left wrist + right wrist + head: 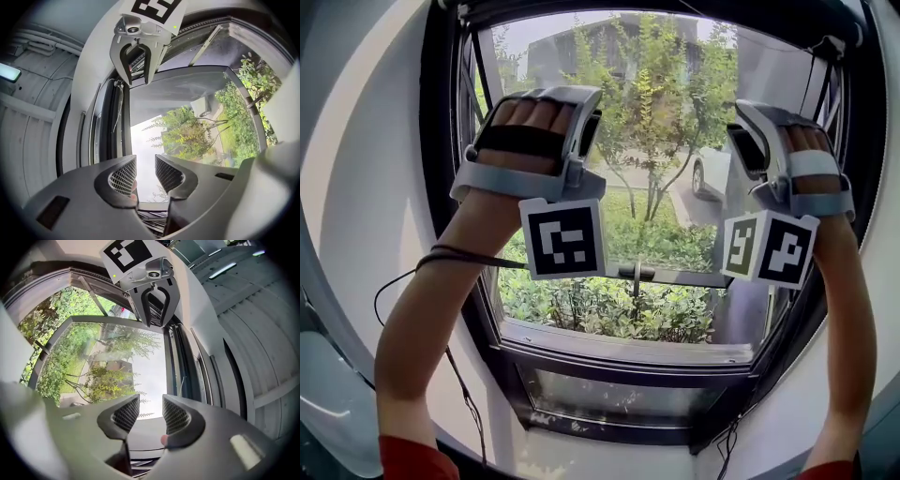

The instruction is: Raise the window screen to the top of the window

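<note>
A black-framed window (441, 187) fills the head view. A dark horizontal bar (572, 270) with a small handle (635, 273) crosses it at about mid-height; the pane above it looks slightly hazy. Both grippers are held up in front of the upper pane, above that bar and touching nothing. My left gripper (584, 129) has its jaws apart, with only the window and sky between them in the left gripper view (145, 171). My right gripper (748, 141) is also open and empty (151, 411). Each gripper view shows the other gripper near the top edge.
White wall flanks the window on both sides. A black cable (441, 255) runs across the left forearm and hangs down. A lower fixed pane (619, 389) sits under the sill. Outside are trees and a white car (711, 173). A ceiling light (9, 72) shows at the left.
</note>
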{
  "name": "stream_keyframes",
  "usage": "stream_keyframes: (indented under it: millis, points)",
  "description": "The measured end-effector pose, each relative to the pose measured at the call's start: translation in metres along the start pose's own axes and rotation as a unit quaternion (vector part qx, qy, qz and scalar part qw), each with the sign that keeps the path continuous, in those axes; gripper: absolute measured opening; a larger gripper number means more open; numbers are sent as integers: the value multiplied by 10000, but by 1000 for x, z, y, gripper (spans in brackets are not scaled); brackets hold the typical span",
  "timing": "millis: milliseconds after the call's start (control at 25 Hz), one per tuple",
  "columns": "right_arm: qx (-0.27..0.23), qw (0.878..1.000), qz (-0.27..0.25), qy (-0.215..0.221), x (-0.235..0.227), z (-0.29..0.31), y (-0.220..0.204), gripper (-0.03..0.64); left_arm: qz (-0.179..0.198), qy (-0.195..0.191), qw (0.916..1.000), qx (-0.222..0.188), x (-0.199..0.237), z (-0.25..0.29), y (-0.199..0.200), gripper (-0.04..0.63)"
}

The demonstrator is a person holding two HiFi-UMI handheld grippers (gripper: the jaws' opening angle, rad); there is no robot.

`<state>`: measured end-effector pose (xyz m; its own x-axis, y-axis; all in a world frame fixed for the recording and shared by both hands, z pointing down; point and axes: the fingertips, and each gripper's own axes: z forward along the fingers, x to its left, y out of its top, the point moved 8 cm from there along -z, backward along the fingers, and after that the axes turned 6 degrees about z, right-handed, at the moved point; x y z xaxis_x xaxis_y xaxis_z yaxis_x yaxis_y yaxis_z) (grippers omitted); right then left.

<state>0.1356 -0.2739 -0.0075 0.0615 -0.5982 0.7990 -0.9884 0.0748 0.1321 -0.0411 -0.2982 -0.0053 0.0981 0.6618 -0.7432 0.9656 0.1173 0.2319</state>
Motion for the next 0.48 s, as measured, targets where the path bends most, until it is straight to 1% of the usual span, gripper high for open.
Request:
stream_keyframes:
  millis: [80, 280, 400, 480]
  points:
    - [-36, 10000, 11, 86, 12, -8, 1, 146, 12, -60, 10000, -49, -9, -7, 4, 106]
    - [-59, 9992, 186, 358, 44, -25, -1, 147, -159, -290, 9993, -193, -40, -26, 11, 106]
    - [-23, 9979, 262, 599, 65, -30, -7, 147, -230, -471, 9985, -145, -60, -32, 10, 106]
    - [41, 9969, 227, 753, 81, -34, -12, 147, -167, -624, 9979, -88, -74, -34, 7, 106]
